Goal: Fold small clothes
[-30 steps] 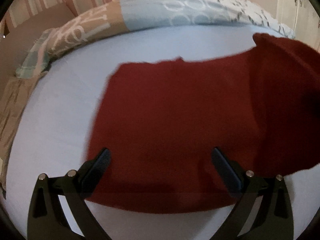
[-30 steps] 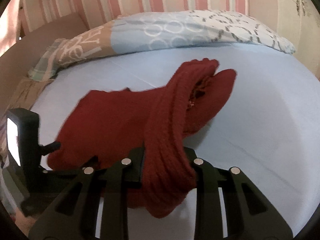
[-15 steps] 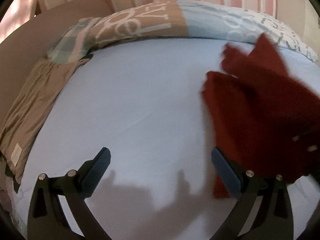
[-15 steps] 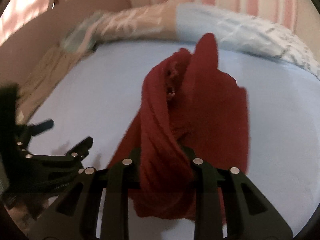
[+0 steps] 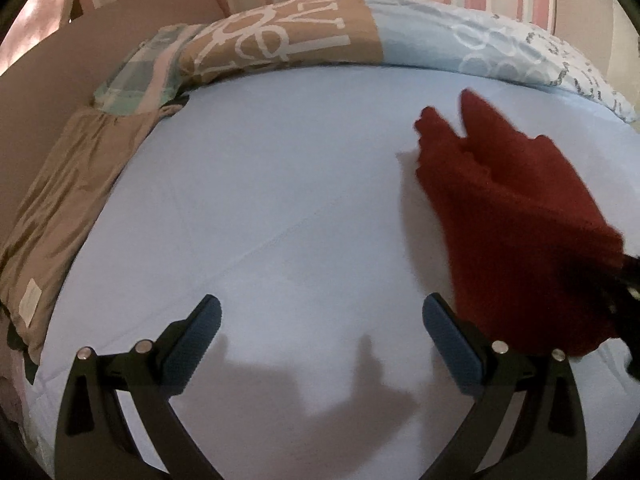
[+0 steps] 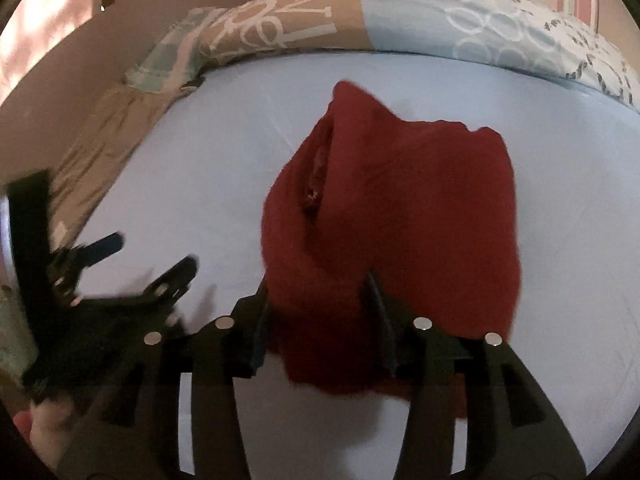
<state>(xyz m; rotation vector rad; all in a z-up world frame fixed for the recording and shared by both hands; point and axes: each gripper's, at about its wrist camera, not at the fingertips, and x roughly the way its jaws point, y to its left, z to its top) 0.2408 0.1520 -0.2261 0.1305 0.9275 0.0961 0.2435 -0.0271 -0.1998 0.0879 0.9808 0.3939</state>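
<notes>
A dark red knitted garment [image 6: 404, 216] lies bunched on the light blue bed sheet [image 6: 208, 184]. My right gripper [image 6: 320, 312] is shut on its near edge, with cloth between the fingers. In the left wrist view the garment [image 5: 520, 224] sits at the right, just beyond the right fingertip. My left gripper [image 5: 320, 320] is open and empty above bare sheet [image 5: 280, 200]. The left gripper also shows in the right wrist view [image 6: 148, 264], left of the garment and apart from it.
A patterned beige and blue duvet [image 5: 320, 40] lies along the far side of the bed. A tan cloth [image 5: 72, 200] hangs at the left edge. A striped wall stands behind.
The garment has been gathered to the right by my right gripper. My left gripper, which was over the spread garment, is now over bare sheet, still open.
</notes>
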